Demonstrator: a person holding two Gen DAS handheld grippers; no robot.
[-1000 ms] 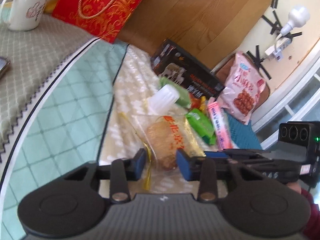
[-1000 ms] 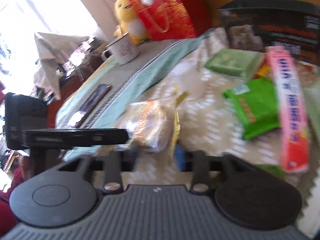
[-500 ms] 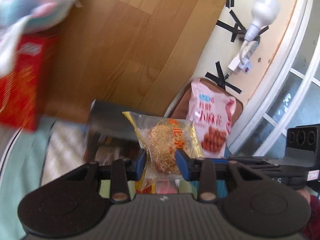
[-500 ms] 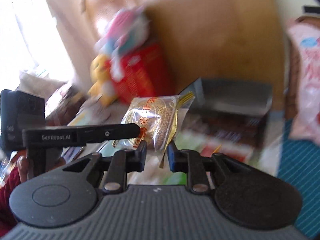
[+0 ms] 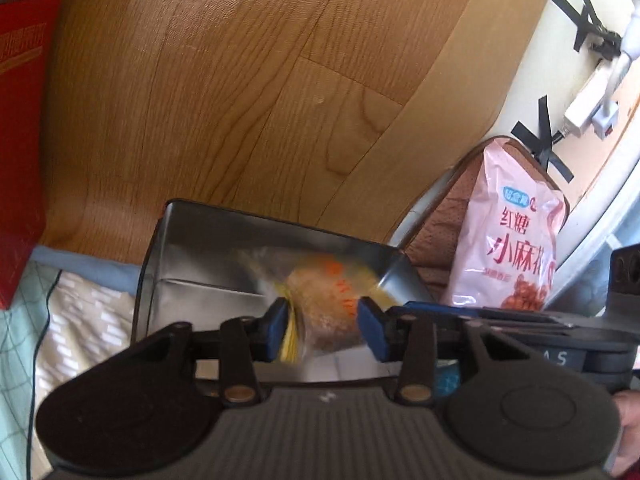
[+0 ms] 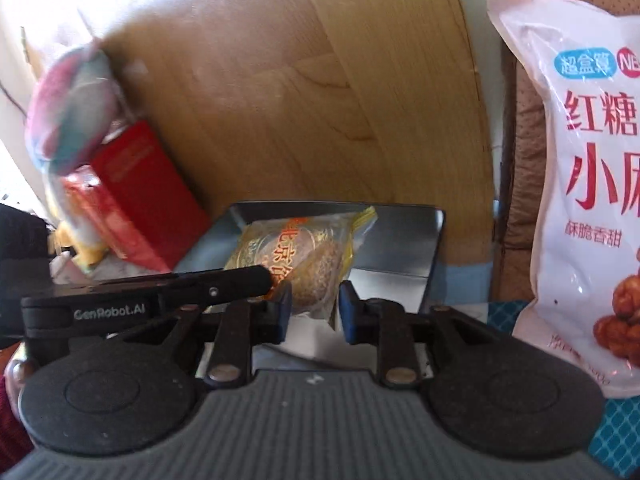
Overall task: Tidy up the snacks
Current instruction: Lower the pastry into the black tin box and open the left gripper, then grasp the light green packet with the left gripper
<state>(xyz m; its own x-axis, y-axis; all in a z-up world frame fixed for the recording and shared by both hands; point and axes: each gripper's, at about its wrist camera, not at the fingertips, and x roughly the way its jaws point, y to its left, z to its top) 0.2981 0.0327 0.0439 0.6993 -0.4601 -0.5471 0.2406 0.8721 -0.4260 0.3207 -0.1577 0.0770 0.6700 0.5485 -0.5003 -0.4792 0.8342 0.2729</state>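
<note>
A sesame cake in a clear packet with orange lettering (image 5: 326,298) hangs blurred over the open silver-lined box (image 5: 224,256). It sits between the blue pads of my left gripper (image 5: 324,330), whose jaws are opening; the pads no longer press on it. In the right wrist view the same packet (image 6: 304,254) lies in front of my right gripper (image 6: 316,310), whose jaws are also opening, with a gap on each side of the wrapper. The left gripper's black finger (image 6: 168,290) reaches in from the left to the packet's edge, above the box (image 6: 400,236).
A pink bag of brown-sugar twists (image 5: 516,236) leans on a brown cushion right of the box. A red gift bag (image 6: 136,196) with a plush toy (image 6: 72,108) on top stands left. A wooden panel (image 5: 240,80) rises behind the box. Patterned cloth (image 5: 80,320) lies underneath.
Both grippers lifted the packet off the cloth and carried it over the box. Both pairs of jaws have widened, and the packet now looks blurred between the left pads.
</note>
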